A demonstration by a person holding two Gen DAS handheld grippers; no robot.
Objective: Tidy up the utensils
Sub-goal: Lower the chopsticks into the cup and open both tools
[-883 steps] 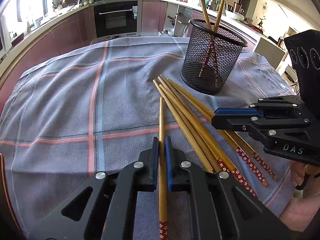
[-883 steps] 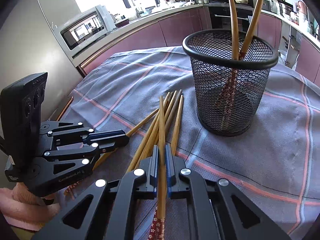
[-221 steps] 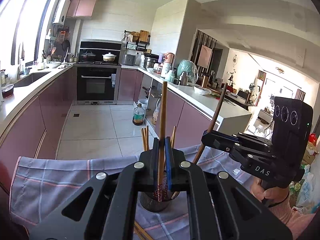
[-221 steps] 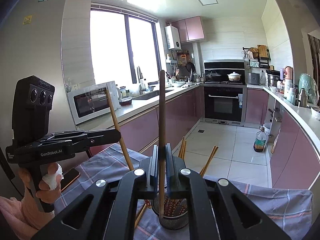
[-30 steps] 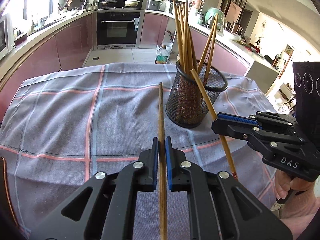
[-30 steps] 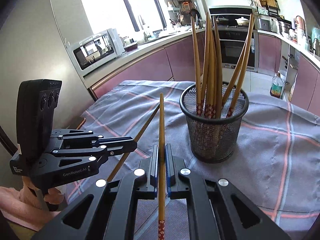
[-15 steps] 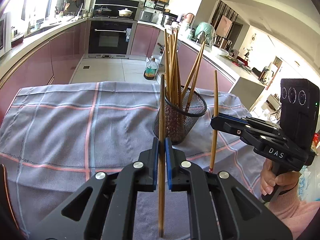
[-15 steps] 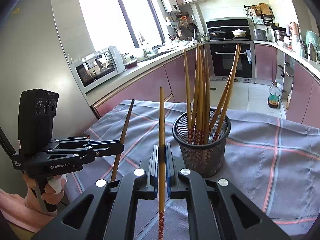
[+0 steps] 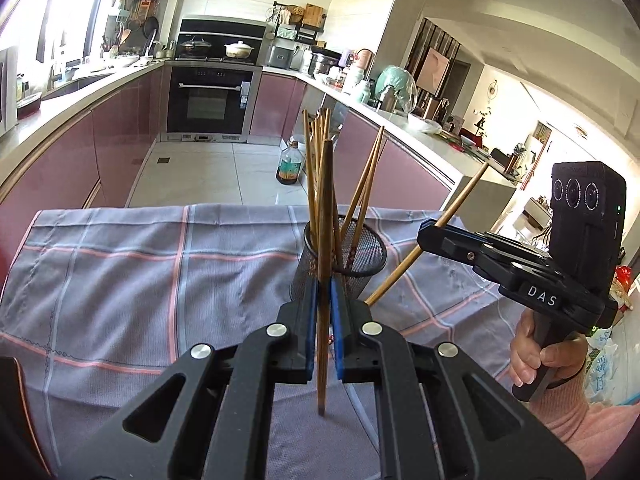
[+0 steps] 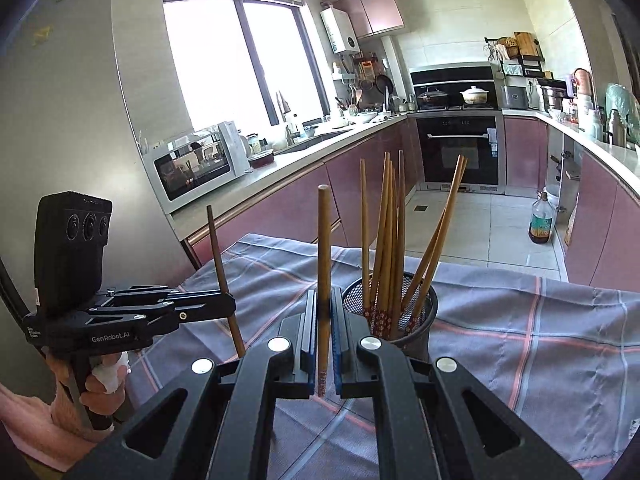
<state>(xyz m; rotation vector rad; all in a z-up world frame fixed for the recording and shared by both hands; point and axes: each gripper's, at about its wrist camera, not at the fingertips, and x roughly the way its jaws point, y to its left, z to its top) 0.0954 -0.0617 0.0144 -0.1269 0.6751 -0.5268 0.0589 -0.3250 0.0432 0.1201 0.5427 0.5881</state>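
Above a checked grey cloth point(image 9: 120, 264), both grippers hold chopsticks upright. At 6 o'clock in its own view, the left gripper point(image 9: 324, 320) pinches one chopstick point(image 9: 325, 216). The right gripper point(image 10: 323, 340) pinches another chopstick point(image 10: 323, 248) (its patterned end points down). A black mesh cup point(image 10: 416, 320), at 1 o'clock from the right gripper, holds many more chopsticks point(image 10: 384, 240).

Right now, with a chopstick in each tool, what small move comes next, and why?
Probably carry the left tool forward and up until its chopstick is above the mesh holder's rim, then release. Both tools are shut on upright chopsticks, both still short of the holder, and no loose chopsticks show on the cloth. The right tool can follow.
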